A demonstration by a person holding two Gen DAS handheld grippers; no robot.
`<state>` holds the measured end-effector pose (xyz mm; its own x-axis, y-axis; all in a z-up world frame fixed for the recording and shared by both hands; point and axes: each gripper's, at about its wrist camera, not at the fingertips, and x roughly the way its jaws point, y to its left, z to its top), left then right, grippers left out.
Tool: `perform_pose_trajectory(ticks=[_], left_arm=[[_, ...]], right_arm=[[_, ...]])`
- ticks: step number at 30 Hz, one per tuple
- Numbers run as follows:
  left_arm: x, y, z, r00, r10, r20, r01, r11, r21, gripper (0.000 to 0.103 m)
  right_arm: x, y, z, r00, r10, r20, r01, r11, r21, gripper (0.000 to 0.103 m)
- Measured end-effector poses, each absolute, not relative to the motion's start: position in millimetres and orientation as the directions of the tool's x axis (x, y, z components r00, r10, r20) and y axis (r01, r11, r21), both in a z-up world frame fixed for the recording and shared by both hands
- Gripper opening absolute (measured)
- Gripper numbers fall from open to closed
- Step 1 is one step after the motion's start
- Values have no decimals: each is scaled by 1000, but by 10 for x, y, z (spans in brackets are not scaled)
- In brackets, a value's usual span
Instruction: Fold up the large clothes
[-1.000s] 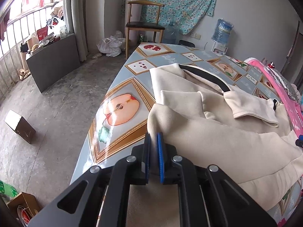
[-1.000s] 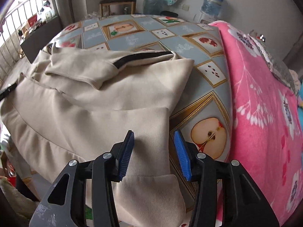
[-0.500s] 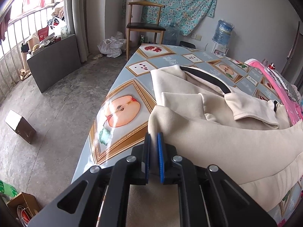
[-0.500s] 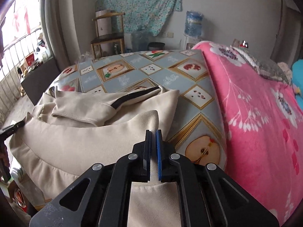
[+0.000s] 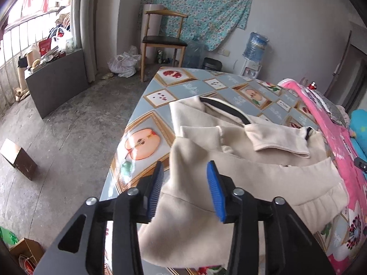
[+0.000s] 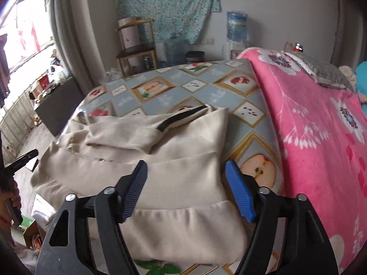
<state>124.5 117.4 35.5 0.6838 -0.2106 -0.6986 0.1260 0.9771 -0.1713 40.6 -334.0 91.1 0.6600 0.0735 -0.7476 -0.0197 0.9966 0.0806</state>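
Note:
A cream sweatshirt with a black collar band lies on the table, sleeves folded over its body and its hem folded up toward me. It also shows in the right wrist view. My left gripper is open, its blue pads on either side of the garment's left hem corner, holding nothing. My right gripper is open above the right hem corner, empty.
The table carries a fruit-print cloth, its left edge dropping to a concrete floor. A pink flowered blanket lies along the right. A wooden chair and water dispenser stand at the far wall. A cardboard box is on the floor.
Both grippers were shut on the hem corners half a second ago; both have now opened and let the cloth drop onto the garment. The right one had closed on it a second ago.

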Motion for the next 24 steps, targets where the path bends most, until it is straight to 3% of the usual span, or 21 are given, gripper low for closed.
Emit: perform_pose_trajectory(ticks=[2, 6, 10, 12, 15, 24], left_arm=[[1091, 1024, 421, 669, -281, -688, 212, 959, -186, 55], [884, 608, 215, 570, -366, -735, 355, 917, -181, 57], [872, 352, -264, 494, -262, -829, 355, 931, -83, 58], [818, 328, -293, 531, -247, -810, 355, 933, -52, 59], [837, 302, -306, 531, -227, -817, 341, 939, -39, 60], [891, 177, -317, 498, -185, -847, 306, 951, -28, 80]], right_arm=[[326, -3087, 820, 625, 129, -770, -92, 992, 92, 83], [327, -2683, 346, 519, 105, -848, -126, 991, 45, 85], [365, -2509, -120, 441, 15, -897, -90, 996, -27, 88], [364, -2481, -218, 427, -14, -904, -77, 996, -52, 96], [387, -2531, -212, 405, 6, -914, -57, 998, -18, 96], [462, -2531, -216, 375, -5, -927, -53, 998, -27, 96]])
